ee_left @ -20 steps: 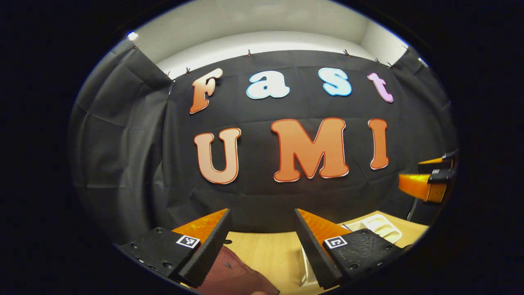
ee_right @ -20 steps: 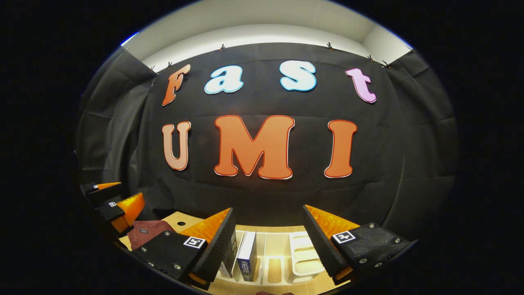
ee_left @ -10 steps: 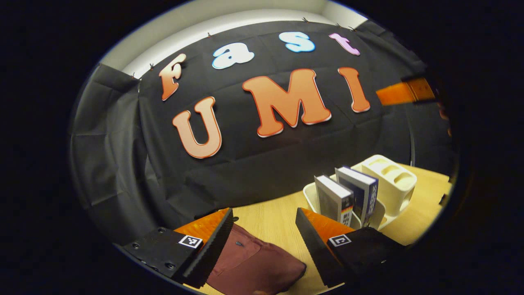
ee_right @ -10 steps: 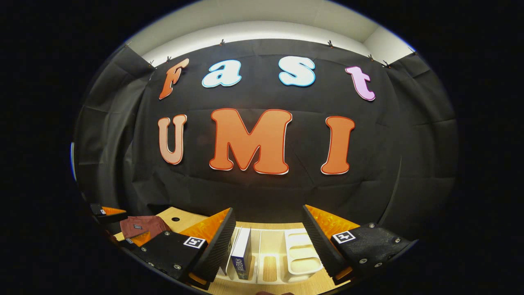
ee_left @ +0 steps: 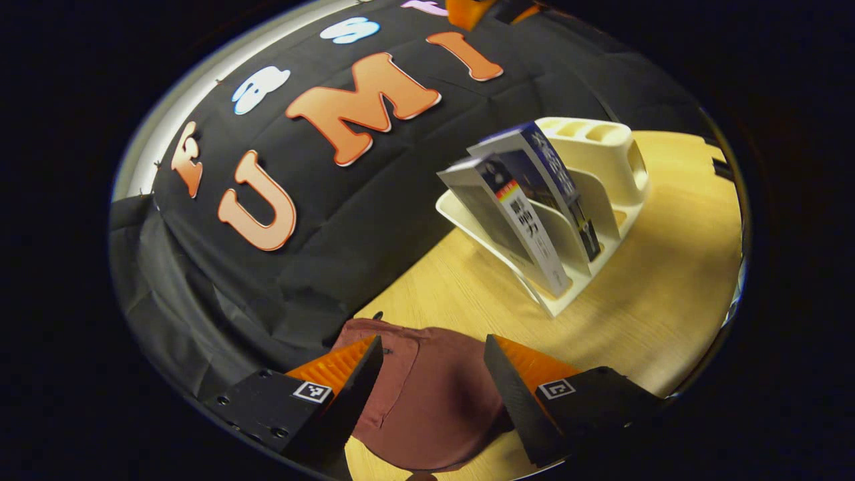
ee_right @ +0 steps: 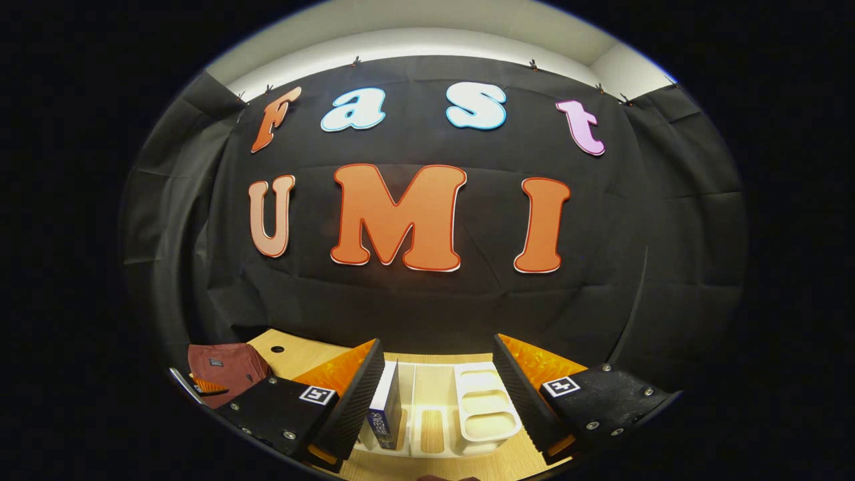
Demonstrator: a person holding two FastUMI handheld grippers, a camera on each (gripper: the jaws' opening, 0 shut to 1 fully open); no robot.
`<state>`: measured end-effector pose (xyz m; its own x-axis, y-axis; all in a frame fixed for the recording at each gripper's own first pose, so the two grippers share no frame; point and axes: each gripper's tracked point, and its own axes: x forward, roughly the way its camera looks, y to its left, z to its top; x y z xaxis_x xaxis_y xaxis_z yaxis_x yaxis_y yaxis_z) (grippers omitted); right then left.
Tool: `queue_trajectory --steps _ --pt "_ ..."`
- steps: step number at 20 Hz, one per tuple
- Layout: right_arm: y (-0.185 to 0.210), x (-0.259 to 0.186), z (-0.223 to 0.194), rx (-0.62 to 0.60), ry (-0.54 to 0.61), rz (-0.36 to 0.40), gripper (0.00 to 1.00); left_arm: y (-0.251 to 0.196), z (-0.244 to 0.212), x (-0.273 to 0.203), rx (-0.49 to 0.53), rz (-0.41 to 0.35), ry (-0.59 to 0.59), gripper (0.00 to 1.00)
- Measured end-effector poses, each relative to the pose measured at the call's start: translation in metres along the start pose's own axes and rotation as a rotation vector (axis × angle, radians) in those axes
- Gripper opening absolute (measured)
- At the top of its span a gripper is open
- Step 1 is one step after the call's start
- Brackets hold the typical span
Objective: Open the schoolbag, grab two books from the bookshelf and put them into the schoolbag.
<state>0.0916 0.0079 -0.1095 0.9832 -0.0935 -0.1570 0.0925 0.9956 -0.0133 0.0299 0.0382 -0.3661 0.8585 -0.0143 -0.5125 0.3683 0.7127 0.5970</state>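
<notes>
While my left gripper (ee_left: 427, 384) hangs over the schoolbag (ee_left: 427, 401) with its fingers spread and nothing between them, the bag lies flat and apparently closed on the wooden table (ee_left: 668, 314), near the booth wall. No zip pull can be made out from here, so I judge the opening step not yet begun.

To the right of the bag, well apart from it, stands the bookshelf (ee_left: 601, 153), a pale plastic rack. Two books rest in its slots, both leaning: the nearer, grey-covered book (ee_left: 507, 220) and, just behind it, the blue-spined book (ee_left: 548, 174).

My right gripper (ee_right: 434, 394) also stands released and empty, poised in front of the rack (ee_right: 481, 407); the blue-spined book (ee_right: 386, 407) sits just beside its left finger.

Risks, as judged from this layout:
- The soft bag may bunch or slide on the smooth table if I pinch fabric instead of the zip, leaving the mouth shut.
- The leaning books may tip further or drag the light rack along if my right fingers close off-centre on a spine.
- The two books stand close together, so a wide grasp may catch both at once.
</notes>
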Motion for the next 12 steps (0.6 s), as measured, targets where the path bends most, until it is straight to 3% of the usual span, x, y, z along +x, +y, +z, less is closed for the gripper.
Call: queue_trajectory --steps 2,8,12 --pt "-0.002 -0.001 -0.003 -0.003 0.006 -0.005 0.97 -0.012 -0.027 0.000 0.030 -0.018 0.086 0.96" --pt "-0.004 -0.003 -0.010 -0.004 0.017 0.000 0.97 -0.032 -0.069 0.002 0.150 -0.052 0.173 0.98" --pt "-0.005 -0.004 -0.012 0.007 0.020 -0.001 0.97 -0.028 -0.102 0.005 0.156 -0.020 0.280 0.97"
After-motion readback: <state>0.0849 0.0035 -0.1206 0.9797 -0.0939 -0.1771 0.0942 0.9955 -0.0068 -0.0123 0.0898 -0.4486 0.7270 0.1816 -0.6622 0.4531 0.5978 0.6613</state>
